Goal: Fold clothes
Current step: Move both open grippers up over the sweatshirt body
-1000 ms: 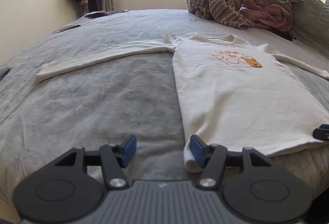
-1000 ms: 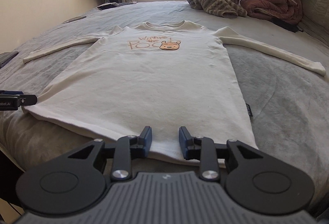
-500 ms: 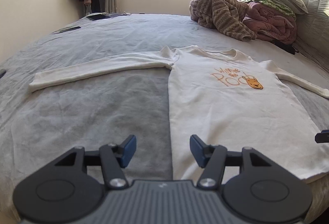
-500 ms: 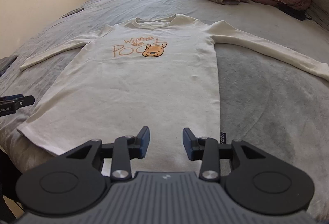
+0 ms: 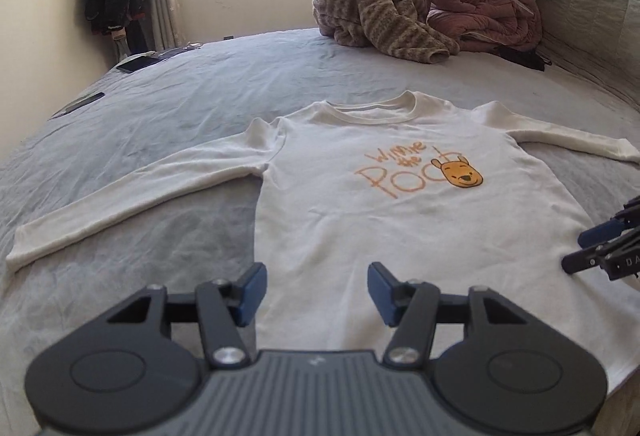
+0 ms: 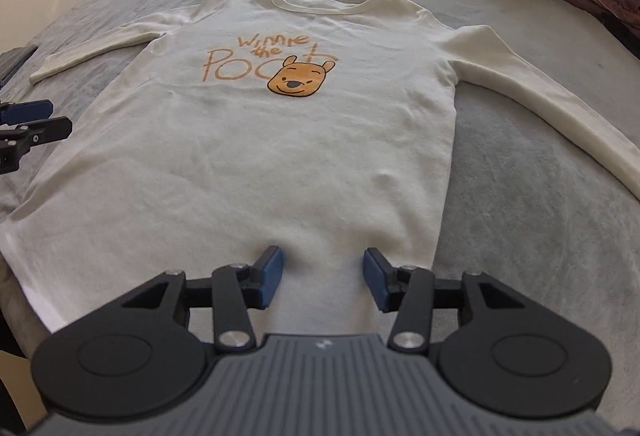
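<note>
On the grey bed [image 5: 200,108], left wrist view: cream long-sleeved shirt [image 5: 400,220] spread flat, print side up, both sleeves stretched outward. Left gripper [image 5: 316,290] above the lower left part of the shirt body, blue pads wide apart, nothing between them. Right gripper [image 5: 600,248] visible at the right edge over the shirt's side. Striped blanket [image 5: 380,20] and folded quilts [image 5: 488,4] heaped beyond the collar.

In the right wrist view: right gripper [image 6: 322,278] over the lower middle of the shirt [image 6: 300,156], pads spread, holding nothing. Left gripper [image 6: 28,124] at the left edge beside the shirt's side seam.
</note>
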Available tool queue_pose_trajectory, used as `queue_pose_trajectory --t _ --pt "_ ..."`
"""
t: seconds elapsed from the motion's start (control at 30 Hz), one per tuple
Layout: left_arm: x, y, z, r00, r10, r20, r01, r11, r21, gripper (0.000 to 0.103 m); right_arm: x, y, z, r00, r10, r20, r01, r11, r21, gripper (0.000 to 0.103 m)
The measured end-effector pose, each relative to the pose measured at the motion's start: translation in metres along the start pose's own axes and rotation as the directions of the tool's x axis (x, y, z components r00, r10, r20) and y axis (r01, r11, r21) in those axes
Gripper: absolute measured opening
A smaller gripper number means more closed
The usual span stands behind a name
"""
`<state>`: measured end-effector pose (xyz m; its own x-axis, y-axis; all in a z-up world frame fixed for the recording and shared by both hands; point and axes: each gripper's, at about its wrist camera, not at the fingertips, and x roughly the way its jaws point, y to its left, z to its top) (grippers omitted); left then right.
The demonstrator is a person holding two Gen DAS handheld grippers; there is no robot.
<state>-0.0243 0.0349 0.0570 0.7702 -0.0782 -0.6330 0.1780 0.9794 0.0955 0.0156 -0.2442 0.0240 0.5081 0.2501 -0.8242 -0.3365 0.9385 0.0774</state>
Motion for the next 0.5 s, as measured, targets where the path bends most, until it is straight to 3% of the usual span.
queue_pose_trajectory --t 0.1,0.23,0.4,0.5 --pt "0.022 -0.002 0.014 1.000 0.017 -0.019 -0.017 1.000 0.016 0.058 0.006 -0.006 0.011 1.000 0.015 0.004 -0.015 1.000 0.015 0.050" --pt "0.052 0.001 0.025 0.998 -0.026 -0.062 0.023 0.999 -0.046 0.059 0.010 -0.017 0.020 0.999 0.038 0.027 -0.038 0.999 0.030 0.050" --pt "0.077 -0.003 0.031 0.997 0.011 -0.076 -0.012 1.000 -0.010 0.059 0.017 -0.030 0.031 0.996 0.065 0.057 -0.068 0.997 0.048 0.050" --pt "0.092 0.000 0.036 0.995 0.010 -0.096 -0.015 0.999 -0.044 0.060 0.020 -0.037 0.039 0.994 0.071 0.077 -0.076 0.995 0.064 0.050"
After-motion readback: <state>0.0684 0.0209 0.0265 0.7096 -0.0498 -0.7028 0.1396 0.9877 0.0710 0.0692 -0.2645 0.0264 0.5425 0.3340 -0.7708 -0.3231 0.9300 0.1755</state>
